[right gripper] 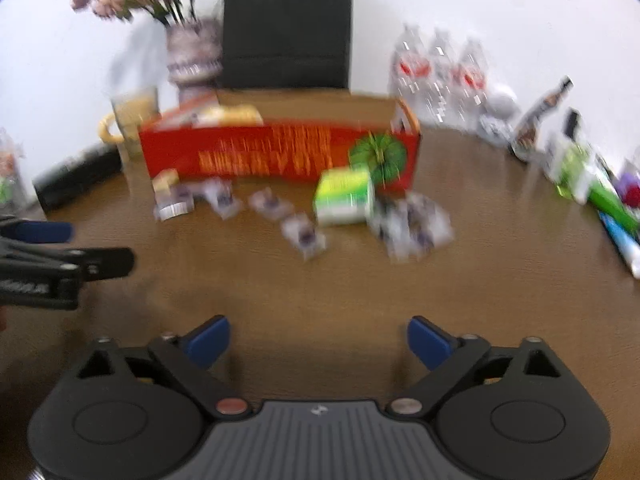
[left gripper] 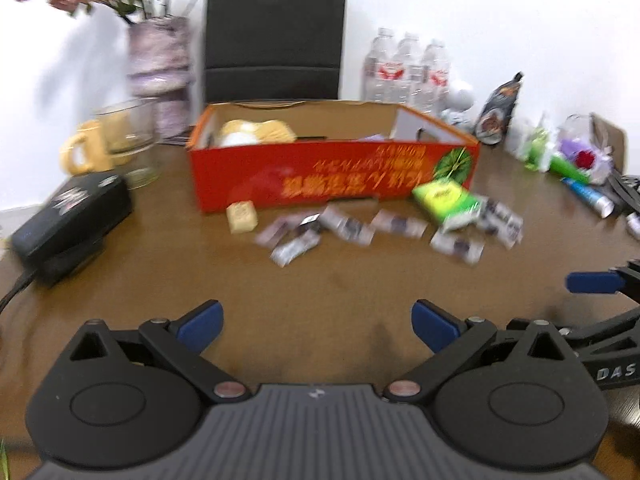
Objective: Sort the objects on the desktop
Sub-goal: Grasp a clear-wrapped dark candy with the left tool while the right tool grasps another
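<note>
Brown wood of the tabletop (left gripper: 320, 280) fills my view, and both frames are blurred. My left gripper (left gripper: 318, 326) hangs over bare wood, fingers (left gripper: 200, 325) spread wide, grasping nothing. My right gripper (right gripper: 319, 340) is likewise released and empty. Ahead stands a red cardboard box (left gripper: 332, 172), open-topped. Just before it lie small silvery snack packets (left gripper: 352, 228), scattered, with a green-yellow packet (left gripper: 446, 198) touching some, and a beige wrapped block (left gripper: 241, 217) near the box's left corner.

A brown wooden table (left gripper: 320, 280) stands against a plain white wall (left gripper: 460, 8), evenly lit
</note>
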`<state>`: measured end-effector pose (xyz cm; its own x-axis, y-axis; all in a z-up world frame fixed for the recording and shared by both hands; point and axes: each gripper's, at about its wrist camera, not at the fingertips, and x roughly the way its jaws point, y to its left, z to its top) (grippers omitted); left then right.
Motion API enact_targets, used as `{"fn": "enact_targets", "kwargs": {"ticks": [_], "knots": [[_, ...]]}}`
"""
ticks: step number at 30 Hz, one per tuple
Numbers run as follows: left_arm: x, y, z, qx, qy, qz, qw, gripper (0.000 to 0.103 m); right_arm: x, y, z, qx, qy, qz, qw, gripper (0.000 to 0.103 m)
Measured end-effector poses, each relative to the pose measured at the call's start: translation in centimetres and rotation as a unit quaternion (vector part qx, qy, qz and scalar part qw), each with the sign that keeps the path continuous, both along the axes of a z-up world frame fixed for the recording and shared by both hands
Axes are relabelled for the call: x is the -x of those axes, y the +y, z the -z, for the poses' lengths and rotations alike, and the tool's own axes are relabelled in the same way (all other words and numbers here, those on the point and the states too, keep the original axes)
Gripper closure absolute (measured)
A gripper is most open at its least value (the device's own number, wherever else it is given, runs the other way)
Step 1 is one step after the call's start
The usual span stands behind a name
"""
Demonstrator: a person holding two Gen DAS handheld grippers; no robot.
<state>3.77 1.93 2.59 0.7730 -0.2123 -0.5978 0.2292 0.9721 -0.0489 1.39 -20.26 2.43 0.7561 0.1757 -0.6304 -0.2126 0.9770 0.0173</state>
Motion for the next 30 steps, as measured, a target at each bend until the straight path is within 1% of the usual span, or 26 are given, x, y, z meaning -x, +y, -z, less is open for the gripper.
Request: {"fn": "enact_targets", "kwargs": {"ticks": [1, 2, 3, 5, 6, 7, 8, 9, 10, 16, 19, 20, 21, 22, 23, 27, 30], "knots": [[-1.0, 0.0, -0.2, -0.003, 0.001, 0.003, 1.0, 0.02, -0.6, -0.4, -0.7, -0.009, -0.009, -0.008, 1.0, 0.012], [-2.1, -0.1, -0.3, -0.006, 0.001, 0.007, 1.0, 0.031, -1.4, -0.7, -1.3, -0.017, -0.018, -0.017, 1.0, 0.015], [-3.0, -0.3, -0.4, -0.01, 0.0, 0.014, 0.9998, 0.036, -2.1, -0.8, -1.7, -0.019, -0.025, -0.027, 0.999, 0.017], [-4.3, -0.6, -0.3, -0.014, 0.001, 0.03, 0.9995, 0.04, -3.7, -0.8, -1.8, -0.017, -0.025, -0.043, 0.999, 0.026], [-4.5, -0.7, -0.1, -0.016, 0.003, 0.032, 0.9994, 0.045, -4.5, -0.7, -1.7, -0.015, -0.021, -0.049, 0.998, 0.028], [-4.8, -0.7, 0.0, -0.017, 0.004, 0.034, 0.9993, 0.048, -5.2, -0.6, -1.7, -0.014, -0.018, -0.056, 0.998, 0.033], [-5.1, -0.7, 0.1, -0.018, 0.005, 0.036, 0.9992, 0.052, -5.8, -0.4, -1.5, -0.013, -0.013, -0.065, 0.998, 0.039], [-5.3, -0.8, 0.3, -0.02, 0.007, 0.038, 0.9991, 0.054, -6.4, -0.3, -1.2, -0.011, -0.008, -0.073, 0.997, 0.042], [-5.6, -0.8, 0.4, -0.021, 0.008, 0.04, 0.999, 0.054, -6.7, -0.1, -1.0, -0.009, -0.004, -0.08, 0.997, 0.044], [-7.1, -1.1, 1.2, -0.03, 0.016, 0.052, 0.9981, 0.055, -8.0, 0.3, 0.0, -0.003, 0.001, -0.097, 0.995, 0.049], [-7.9, -1.2, 1.6, -0.034, 0.02, 0.058, 0.9976, 0.057, -8.3, 0.4, 0.4, -0.002, 0.011, -0.101, 0.995, 0.058], [-8.2, -1.2, 1.7, -0.035, 0.021, 0.06, 0.9974, 0.063, -8.3, 0.5, 0.5, -0.001, 0.014, -0.102, 0.995, 0.063], [-8.3, -1.3, 1.8, -0.036, 0.023, 0.064, 0.9971, 0.073, -8.3, 0.6, 0.6, 0.001, 0.017, -0.104, 0.994, 0.067], [-8.1, -1.5, 1.7, -0.037, 0.024, 0.068, 0.9967, 0.076, -8.3, 0.7, 0.7, 0.003, 0.02, -0.106, 0.994, 0.076], [-7.9, -1.7, 1.6, -0.041, 0.025, 0.07, 0.9963, 0.08, -8.3, 0.8, 0.8, 0.004, 0.022, -0.108, 0.994, 0.081], [-6.9, -2.3, 1.4, -0.056, 0.03, 0.077, 0.995, 0.09, -7.9, 0.9, 1.0, 0.006, 0.021, -0.11, 0.994, 0.084], [-6.2, -2.6, 1.3, -0.064, 0.036, 0.072, 0.9947, 0.09, -7.3, 1.0, 0.8, 0.008, 0.021, -0.114, 0.993, 0.084]]}}
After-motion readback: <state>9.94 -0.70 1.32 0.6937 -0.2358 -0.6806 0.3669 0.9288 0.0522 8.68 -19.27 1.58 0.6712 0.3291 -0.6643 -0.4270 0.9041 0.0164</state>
